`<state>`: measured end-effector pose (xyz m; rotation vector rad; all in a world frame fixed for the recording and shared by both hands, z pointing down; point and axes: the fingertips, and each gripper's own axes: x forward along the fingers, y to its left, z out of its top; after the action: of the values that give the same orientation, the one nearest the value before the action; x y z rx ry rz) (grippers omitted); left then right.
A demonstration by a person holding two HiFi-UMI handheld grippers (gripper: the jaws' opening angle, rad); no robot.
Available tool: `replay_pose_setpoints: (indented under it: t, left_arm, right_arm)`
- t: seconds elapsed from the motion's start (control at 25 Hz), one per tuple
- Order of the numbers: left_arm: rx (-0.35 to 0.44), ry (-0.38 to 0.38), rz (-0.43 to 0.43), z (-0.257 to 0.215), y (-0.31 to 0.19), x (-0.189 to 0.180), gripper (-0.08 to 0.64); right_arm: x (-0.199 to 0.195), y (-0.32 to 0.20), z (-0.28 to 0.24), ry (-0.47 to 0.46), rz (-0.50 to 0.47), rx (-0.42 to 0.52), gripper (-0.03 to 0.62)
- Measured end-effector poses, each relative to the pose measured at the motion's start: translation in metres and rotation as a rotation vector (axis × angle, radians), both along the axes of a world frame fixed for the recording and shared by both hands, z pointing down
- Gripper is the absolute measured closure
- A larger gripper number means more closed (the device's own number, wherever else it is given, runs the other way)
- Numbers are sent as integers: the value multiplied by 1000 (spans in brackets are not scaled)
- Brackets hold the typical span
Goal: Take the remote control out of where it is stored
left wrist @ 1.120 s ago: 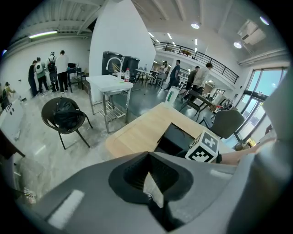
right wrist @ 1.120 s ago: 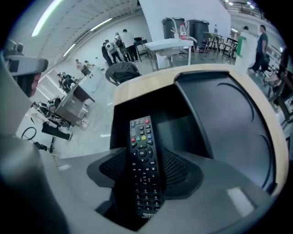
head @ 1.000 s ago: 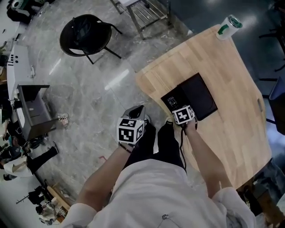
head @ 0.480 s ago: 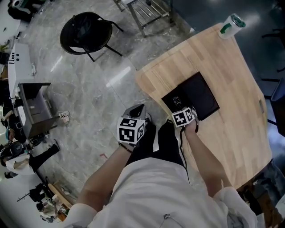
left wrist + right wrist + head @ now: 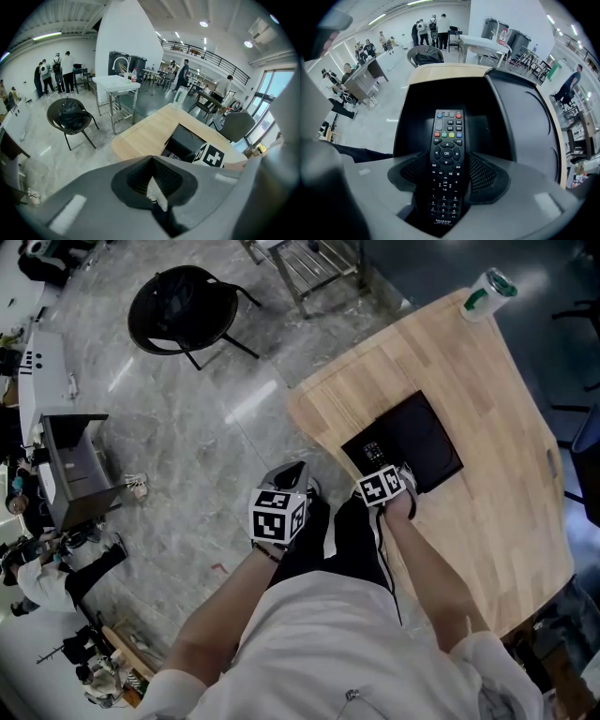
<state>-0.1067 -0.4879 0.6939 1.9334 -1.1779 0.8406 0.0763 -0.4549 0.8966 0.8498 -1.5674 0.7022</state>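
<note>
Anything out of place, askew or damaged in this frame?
Nothing stands out: the black remote control lies flat in the open black case on the light wooden table; no spill or damage shows.

Top: white, loose, short-sleeved; one small metal fastening on its front.
Trousers: black, showing beyond the top's hem; thin white stripe down the right leg.
Wristband: dark and narrow, past the top's left sleeve.
Left gripper: grey shell, black ribbed pads, pale wedge inside.
Right gripper: grey shell, black ribbed pads.
Left marker cube: white faces, black square markers.
Right marker cube: same pattern.
</note>
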Motion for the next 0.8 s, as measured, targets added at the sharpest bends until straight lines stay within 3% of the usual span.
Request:
replay_pose_setpoints:
  t: [0.48,0.8]
  left_arm:
    - [6,-2,-4,-3,6,-4,559]
    - [43,12,11,-20,4,-2,559]
  right_arm:
    - [0,-2,-12,-66,47,-8,321]
    - [-10,-17,-82,-234,163,76,321]
